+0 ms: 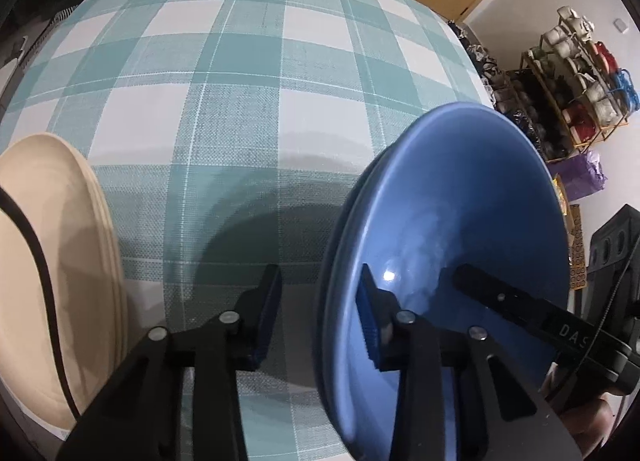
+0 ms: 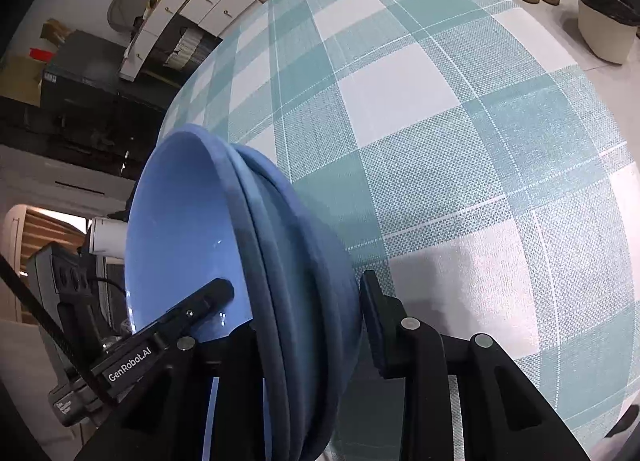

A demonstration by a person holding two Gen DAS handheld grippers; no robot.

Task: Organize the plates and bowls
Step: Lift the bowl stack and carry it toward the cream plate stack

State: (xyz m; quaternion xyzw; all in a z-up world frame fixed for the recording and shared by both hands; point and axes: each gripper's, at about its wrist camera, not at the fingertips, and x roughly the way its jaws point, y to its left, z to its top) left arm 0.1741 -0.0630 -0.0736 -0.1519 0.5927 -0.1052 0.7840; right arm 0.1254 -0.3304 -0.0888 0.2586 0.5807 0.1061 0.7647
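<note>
Am clamping my left gripper (image 1: 320, 317) and right gripper (image 2: 298, 313) on opposite rims of stacked glossy blue ceramic bowls (image 1: 460, 221); next, am judging level lift toward cream plates (image 1: 52, 261), left of bowls.

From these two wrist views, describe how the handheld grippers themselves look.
Both are black plastic two-finger tools with silver rivets at the linkage pivots. The left gripper has ribbed blue pads on its fingers; the right gripper shows a dark pad. White lettering reads "GenRobot.AI" on the left one. A black cable runs past at the left.
</note>
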